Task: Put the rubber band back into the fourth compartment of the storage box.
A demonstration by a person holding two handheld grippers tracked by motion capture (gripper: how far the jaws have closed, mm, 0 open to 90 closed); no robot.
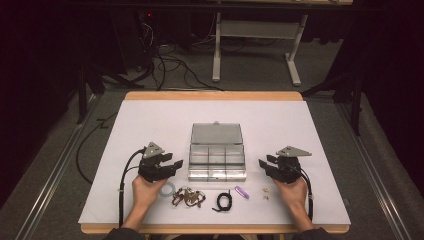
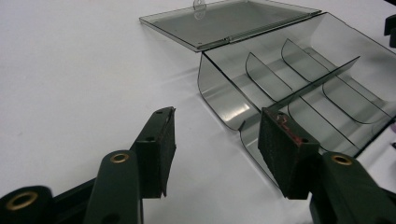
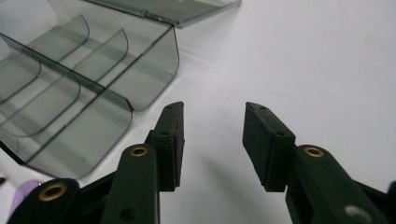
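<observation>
A clear smoky plastic organizer box (image 1: 217,161) sits mid-table with its lid (image 1: 216,133) flung open toward the far side; its compartments look empty. My left gripper (image 1: 176,165) hovers just left of the box, jaws apart with nothing between them; in the left gripper view the box (image 2: 303,88) lies ahead to the right of the left gripper (image 2: 217,144). My right gripper (image 1: 262,165) sits right of the box, also open and empty. The right gripper view has the box (image 3: 70,93) at the left, beyond the right gripper (image 3: 212,140).
Small items lie along the near edge of the white mat (image 1: 150,120): a tangle of brownish pieces (image 1: 188,197), a black cord loop (image 1: 223,201), a purple piece (image 1: 242,192), tiny pale bits (image 1: 265,193) and a clear ring (image 1: 167,189). Cables and a table frame (image 1: 255,45) stand on the floor beyond.
</observation>
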